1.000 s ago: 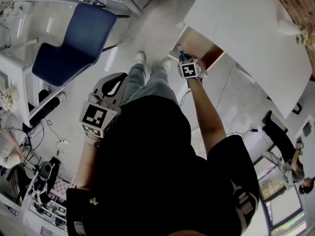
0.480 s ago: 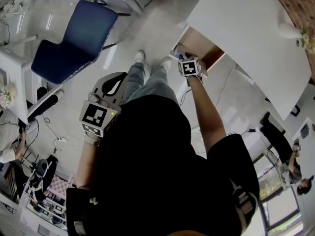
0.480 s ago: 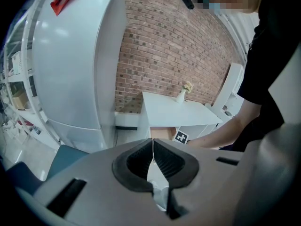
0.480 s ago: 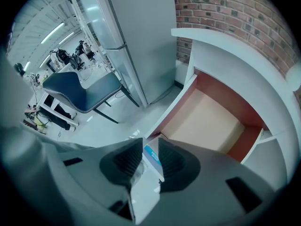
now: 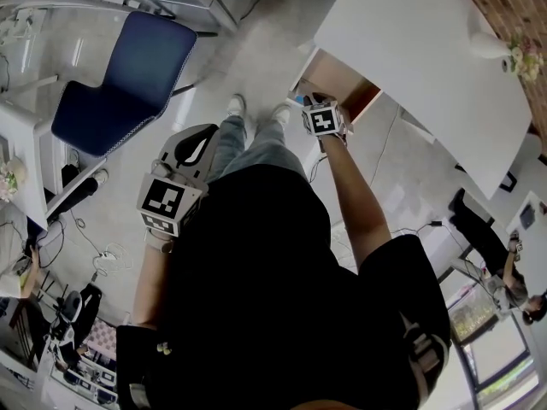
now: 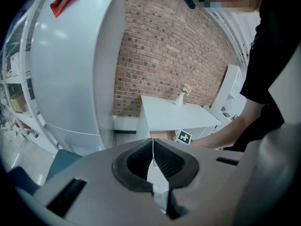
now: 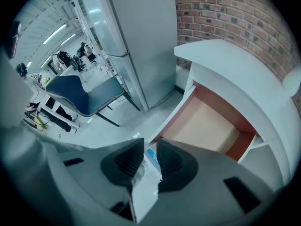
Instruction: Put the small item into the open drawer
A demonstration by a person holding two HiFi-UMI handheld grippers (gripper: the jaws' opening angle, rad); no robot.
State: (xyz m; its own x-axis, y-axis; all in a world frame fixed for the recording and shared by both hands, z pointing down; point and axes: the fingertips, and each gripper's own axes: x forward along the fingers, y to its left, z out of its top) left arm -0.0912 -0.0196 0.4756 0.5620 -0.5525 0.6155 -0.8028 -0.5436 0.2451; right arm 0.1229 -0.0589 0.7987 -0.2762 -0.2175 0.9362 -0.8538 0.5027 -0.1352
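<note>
My right gripper [image 5: 306,102] is held out in front of the open drawer [image 5: 340,82] under the white table [image 5: 427,49]. In the right gripper view, that gripper [image 7: 150,147] is shut on the small item [image 7: 151,160], a white packet with a blue mark. It hangs just before the drawer's front edge, over the floor. The drawer [image 7: 207,126] shows a bare wooden bottom. My left gripper [image 5: 198,139] stays close to my body at hip height. In its own view its jaws [image 6: 152,157] meet with nothing between them.
A blue chair [image 5: 120,75] stands on the floor to the left, beside a tall grey cabinet [image 7: 141,36]. A brick wall [image 7: 235,13] runs behind the table, and a white vase [image 5: 487,45] stands on the tabletop. Cables lie on the floor at lower left.
My right gripper has edged slightly left along the drawer's front with the packet still held. The left gripper has not moved.
</note>
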